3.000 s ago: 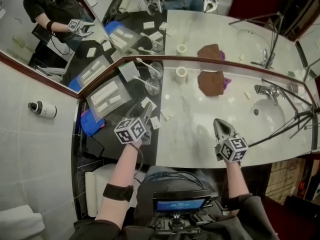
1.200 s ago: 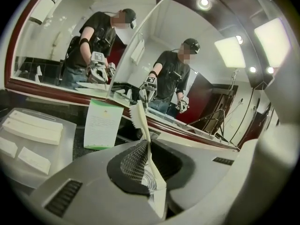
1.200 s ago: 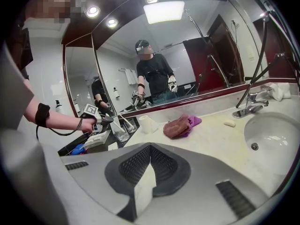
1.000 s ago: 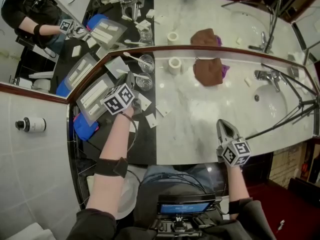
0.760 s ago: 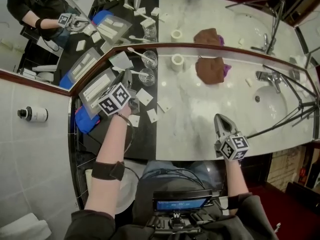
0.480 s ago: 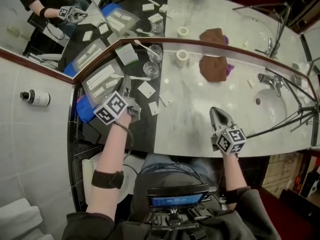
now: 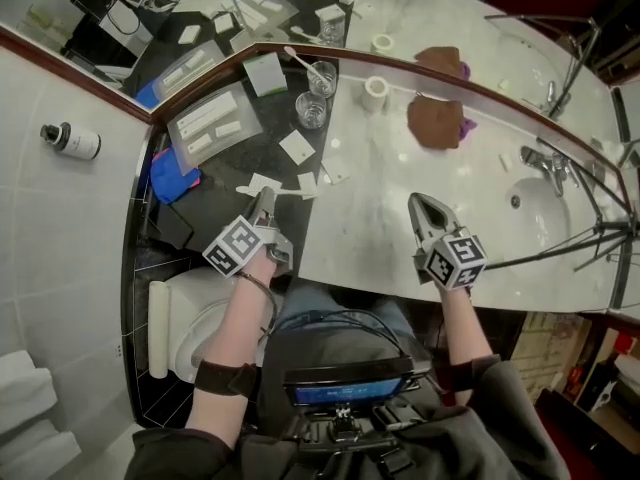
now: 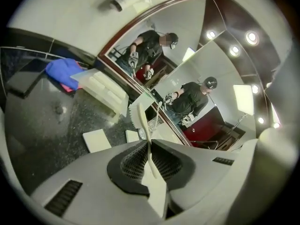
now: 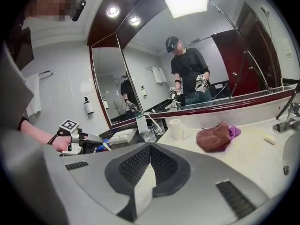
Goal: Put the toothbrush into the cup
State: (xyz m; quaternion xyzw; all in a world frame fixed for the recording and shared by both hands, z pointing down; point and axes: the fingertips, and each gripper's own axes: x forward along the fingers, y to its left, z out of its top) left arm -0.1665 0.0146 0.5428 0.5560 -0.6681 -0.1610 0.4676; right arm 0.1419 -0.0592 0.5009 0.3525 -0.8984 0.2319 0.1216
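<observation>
The left hand-held gripper (image 7: 265,206) is clamped on the white toothbrush (image 8: 140,120), bristle end sticking out ahead, over the near edge of the bench's (image 7: 380,168) dark left part. The empty cup (image 7: 311,110) stands well apart, near the back edge. The right hand-held gripper (image 7: 420,206) is closed and empty, by the near edge.

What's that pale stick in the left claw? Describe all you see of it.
A slim cream toothbrush, apparently plastic, pinched by its handle between the pads of the left claw. Its bristled head sticks out beyond the claw, bristles facing left in the left gripper view, over the dark counter. Only the claw touches it.
</observation>
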